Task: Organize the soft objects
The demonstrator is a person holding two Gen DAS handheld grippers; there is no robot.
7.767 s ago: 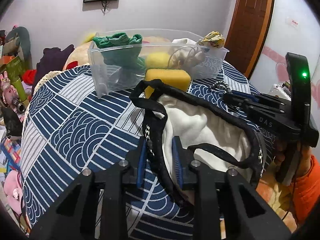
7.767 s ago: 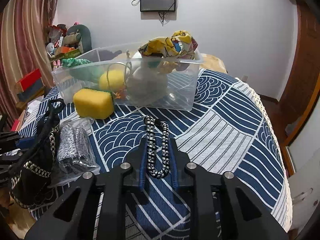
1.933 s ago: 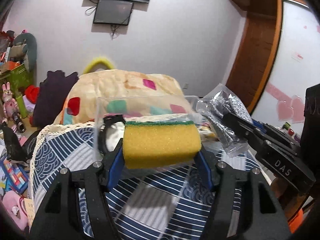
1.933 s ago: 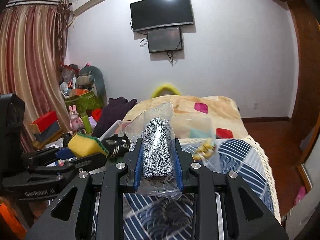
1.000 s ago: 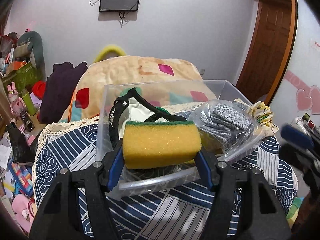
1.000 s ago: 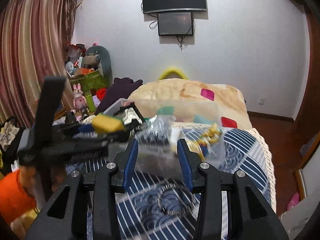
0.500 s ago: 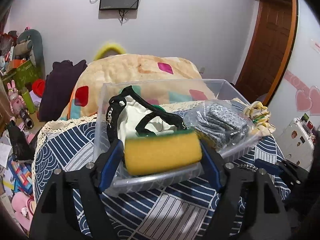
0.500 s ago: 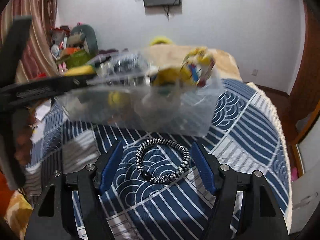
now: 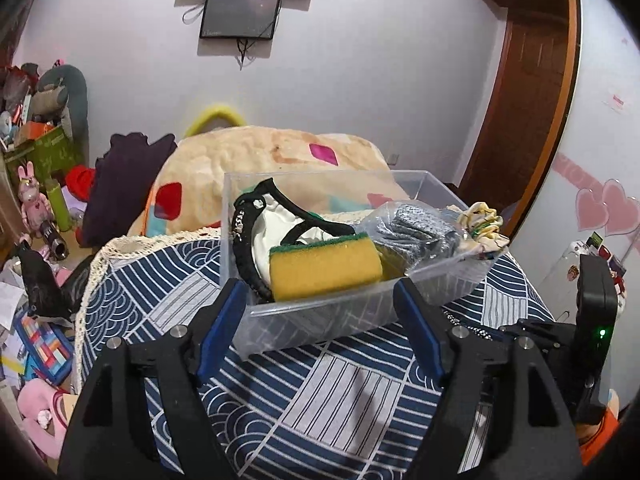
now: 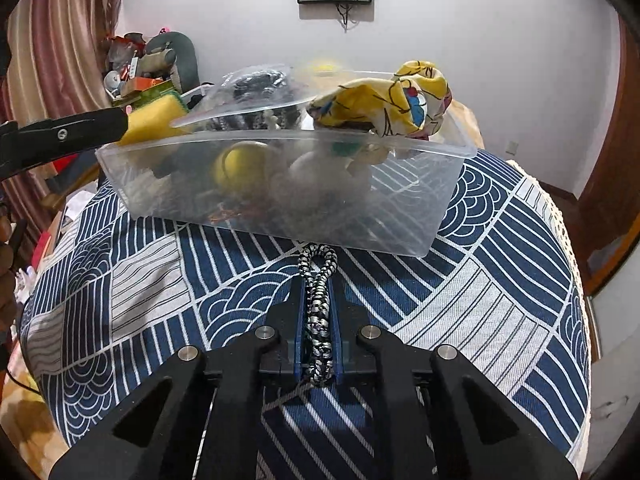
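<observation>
A clear plastic bin stands on the table with the blue patterned cloth. In it lie a yellow sponge with a green top, a black and white bag, a plastic pouch of grey fabric, and a yellow printed cloth over its rim. My left gripper is open just in front of the bin, empty. My right gripper is shut on a black and white braided cord low over the table before the bin.
A beige blanket with coloured patches lies behind the bin. Toys and boxes clutter the floor at the left. A wooden door stands at the right. A yellow ball sits inside the bin.
My left gripper has opened and let the sponge drop into the bin. My right gripper, having released the pouch into the bin, has come down and shut on the braided cord.
</observation>
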